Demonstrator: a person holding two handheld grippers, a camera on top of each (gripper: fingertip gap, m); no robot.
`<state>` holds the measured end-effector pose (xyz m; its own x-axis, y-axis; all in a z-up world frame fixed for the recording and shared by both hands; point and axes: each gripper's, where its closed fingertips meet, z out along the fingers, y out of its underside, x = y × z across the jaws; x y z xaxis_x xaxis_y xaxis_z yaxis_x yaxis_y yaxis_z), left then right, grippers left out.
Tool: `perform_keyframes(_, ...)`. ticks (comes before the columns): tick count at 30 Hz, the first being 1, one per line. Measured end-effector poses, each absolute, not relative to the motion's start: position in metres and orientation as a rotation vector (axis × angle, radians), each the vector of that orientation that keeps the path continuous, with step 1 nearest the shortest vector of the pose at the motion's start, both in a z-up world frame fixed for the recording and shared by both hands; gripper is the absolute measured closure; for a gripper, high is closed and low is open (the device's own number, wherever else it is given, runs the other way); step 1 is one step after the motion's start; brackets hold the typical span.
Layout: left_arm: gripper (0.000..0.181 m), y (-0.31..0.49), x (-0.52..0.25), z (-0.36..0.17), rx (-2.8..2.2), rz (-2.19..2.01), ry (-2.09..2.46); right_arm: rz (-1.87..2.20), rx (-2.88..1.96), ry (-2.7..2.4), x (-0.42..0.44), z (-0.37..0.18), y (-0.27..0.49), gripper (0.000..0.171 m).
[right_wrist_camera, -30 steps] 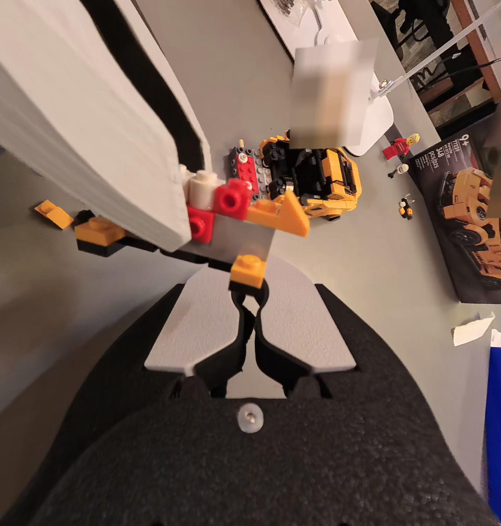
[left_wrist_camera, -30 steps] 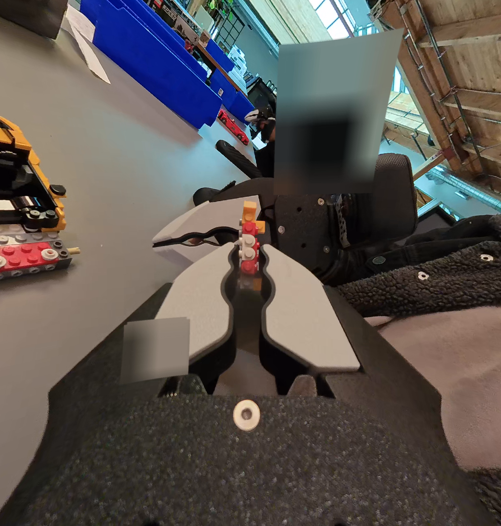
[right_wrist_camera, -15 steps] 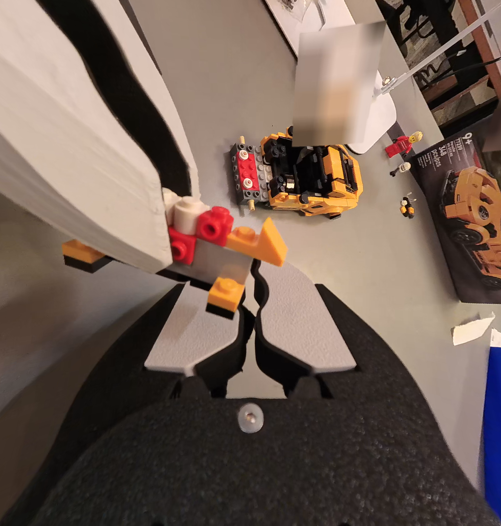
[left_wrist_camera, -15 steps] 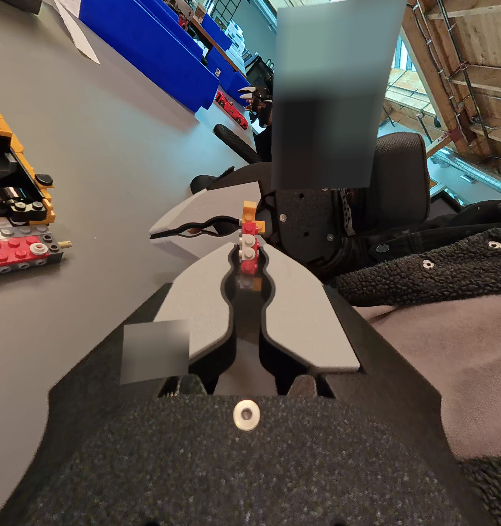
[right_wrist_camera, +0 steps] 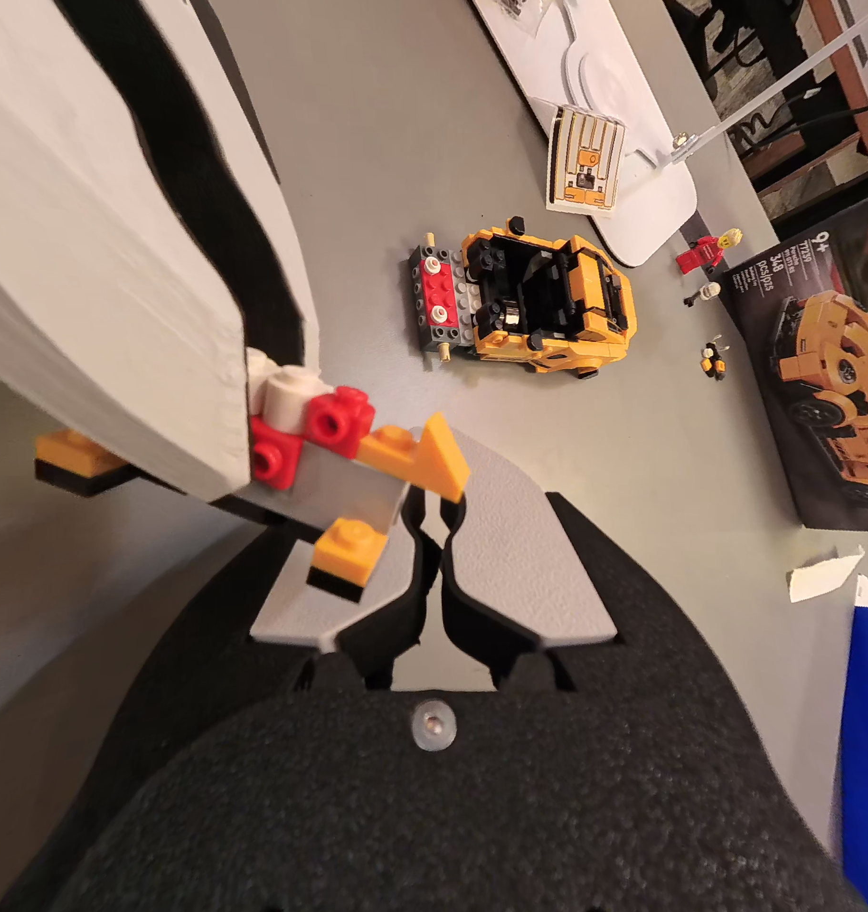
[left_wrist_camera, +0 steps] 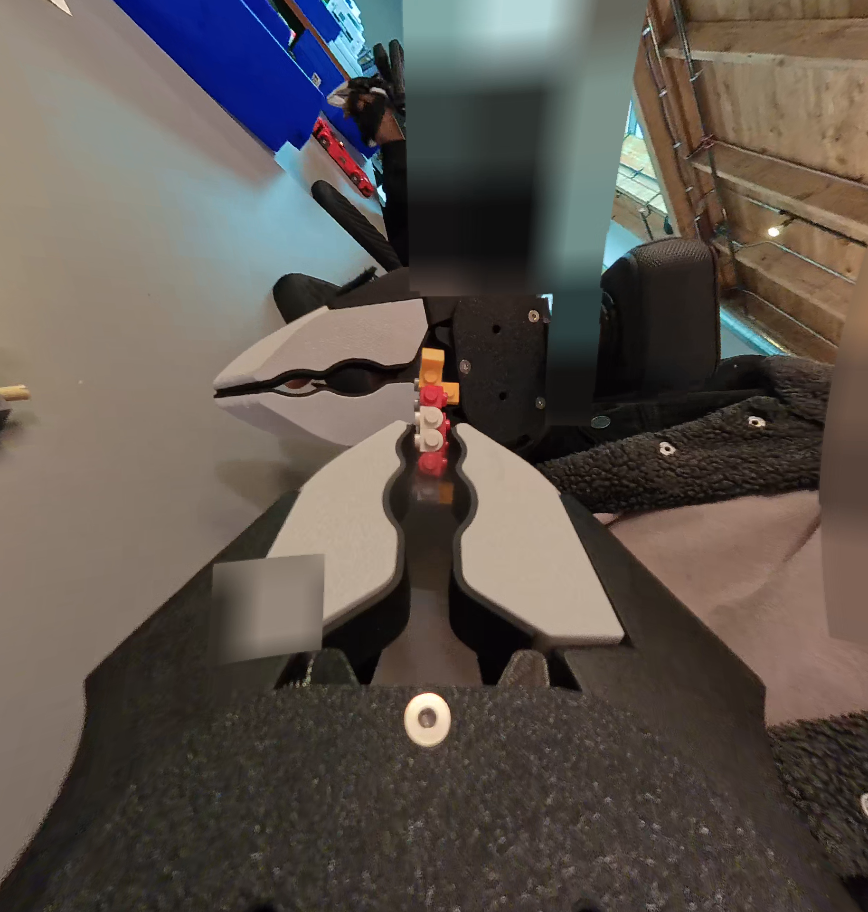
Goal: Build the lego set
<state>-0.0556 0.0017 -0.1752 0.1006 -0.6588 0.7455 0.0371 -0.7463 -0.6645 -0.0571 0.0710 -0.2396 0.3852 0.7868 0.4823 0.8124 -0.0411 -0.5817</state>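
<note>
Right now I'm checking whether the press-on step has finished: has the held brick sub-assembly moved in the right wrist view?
Yes. Against the yellow car, which stayed put, the sub-assembly shifted toward the lower left, off the tips of the right gripper fingers.

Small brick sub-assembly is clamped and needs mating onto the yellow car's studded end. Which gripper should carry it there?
Left, probably: the left gripper already clamps the sub-assembly, while the right gripper is shut and empty beside it. The car sits apart on the table.

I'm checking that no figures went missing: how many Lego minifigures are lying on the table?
1 full minifigure: the red-suited one lies between the white lamp base and the set's box. Small loose bits lie near it; too small to tell if they belong to another.
</note>
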Motion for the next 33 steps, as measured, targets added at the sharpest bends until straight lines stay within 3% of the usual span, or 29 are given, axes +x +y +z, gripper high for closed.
perform_keyframes(14, 0.169, 0.013, -0.06, -0.187, -1.912, -1.509, 0.61, 0.003, -1.802, -1.359, -0.053, -0.234, 0.073, 0.171)
perform_keyframes(20, 0.169, 0.039, -0.083, -0.228, -2.076, -0.822, 0.8, 0.192, -1.715, -1.333, -0.04, -0.213, 0.079, 0.171)
perform_keyframes(26, 0.169, 0.048, -0.079, -0.253, -2.139, -0.453, 1.041, 0.444, -1.543, -1.564, -0.03, -0.21, 0.066, 0.154)
perform_keyframes(33, 0.169, 0.035, -0.056, -0.267, -2.068, -0.338, 1.32, 0.674, -1.458, -1.856, -0.041, -0.228, 0.047, 0.139)
